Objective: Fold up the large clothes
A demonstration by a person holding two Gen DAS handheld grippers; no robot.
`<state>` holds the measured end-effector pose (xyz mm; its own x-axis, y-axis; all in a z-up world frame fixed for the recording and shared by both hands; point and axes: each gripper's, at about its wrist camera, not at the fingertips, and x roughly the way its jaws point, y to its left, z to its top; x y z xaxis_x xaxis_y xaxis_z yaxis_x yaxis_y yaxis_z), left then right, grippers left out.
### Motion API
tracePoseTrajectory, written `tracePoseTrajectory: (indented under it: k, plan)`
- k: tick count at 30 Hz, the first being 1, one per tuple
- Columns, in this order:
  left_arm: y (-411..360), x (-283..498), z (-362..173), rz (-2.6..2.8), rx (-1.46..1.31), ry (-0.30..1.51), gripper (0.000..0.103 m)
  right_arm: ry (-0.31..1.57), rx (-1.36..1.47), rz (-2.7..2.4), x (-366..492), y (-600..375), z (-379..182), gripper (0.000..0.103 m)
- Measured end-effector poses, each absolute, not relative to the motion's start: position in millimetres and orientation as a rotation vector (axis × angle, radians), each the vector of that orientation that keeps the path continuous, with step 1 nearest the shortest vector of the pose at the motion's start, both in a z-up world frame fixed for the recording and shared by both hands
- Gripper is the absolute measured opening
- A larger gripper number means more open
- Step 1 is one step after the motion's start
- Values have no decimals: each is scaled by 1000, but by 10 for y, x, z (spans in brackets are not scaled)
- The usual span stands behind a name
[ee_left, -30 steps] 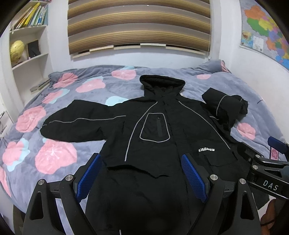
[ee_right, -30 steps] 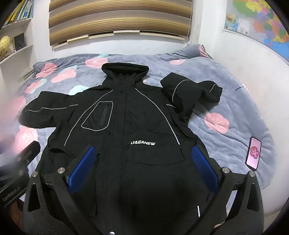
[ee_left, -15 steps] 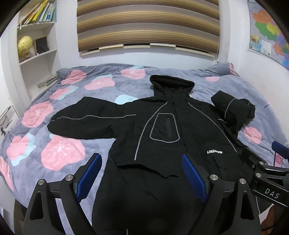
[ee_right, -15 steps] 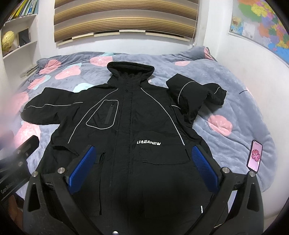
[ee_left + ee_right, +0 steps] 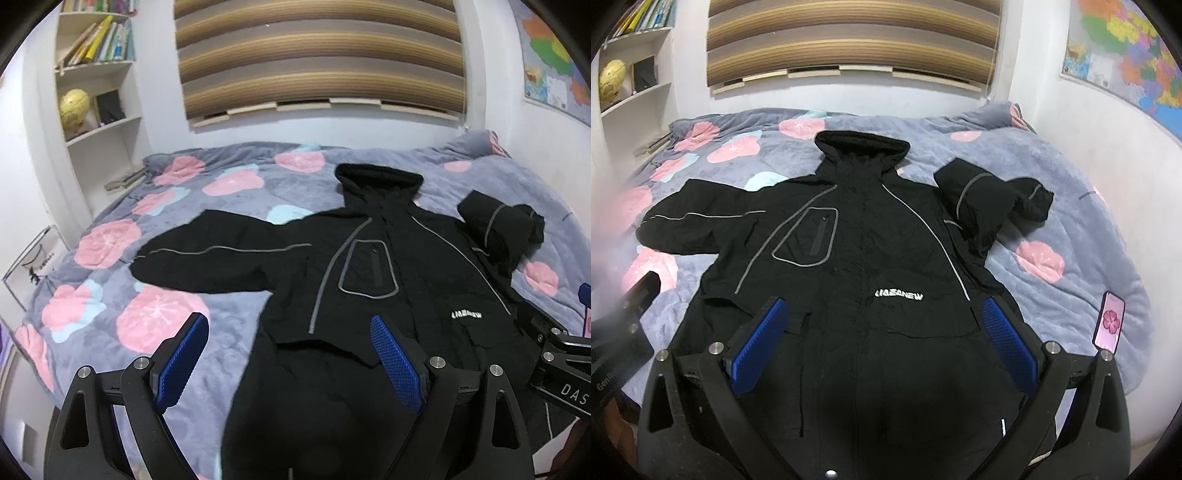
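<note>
1. The black jacket [image 5: 857, 258] lies front-up on the bed [image 5: 1082, 236], its hood [image 5: 862, 146] toward twelve o'clock near the striped blind, its hem toward six o'clock under the cameras.
2. The sleeve [image 5: 207, 254] at nine o'clock stretches flat across the floral blanket; the other sleeve [image 5: 990, 206], at two o'clock in the right wrist view, is bent and bunched on itself.
3. The left tongs [image 5: 291, 363] are spread wide with nothing between the blue pads [image 5: 395, 363]; they hang above the jacket's left hem edge.
4. The right tongs [image 5: 886, 349] are likewise wide apart and hold nothing, poised over the lower front below the white lettering.
5. Over the last second the left wrist view has swung toward nine o'clock: the long sleeve sits more central, the bookshelf [image 5: 99, 92] fills more of the frame, and the left pad now stands over bare blanket. The right wrist view has barely shifted.
6. The jacket itself has not moved, so no fold has started. The swing probably means the left tongs are being aimed at the outstretched sleeve as the first grasp.
7. A phone [image 5: 1110, 321] rests on the blanket at four o'clock, well clear of the jacket.
</note>
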<state>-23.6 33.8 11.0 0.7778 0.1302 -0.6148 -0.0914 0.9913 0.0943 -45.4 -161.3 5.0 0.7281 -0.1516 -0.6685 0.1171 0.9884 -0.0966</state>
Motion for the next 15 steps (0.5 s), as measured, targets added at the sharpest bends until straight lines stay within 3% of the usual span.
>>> tracePoseTrajectory:
  k: [15]
  plan:
    - [1021,-629,438,258,-15,583,91,619,-151,-30,-555,-841,395,103]
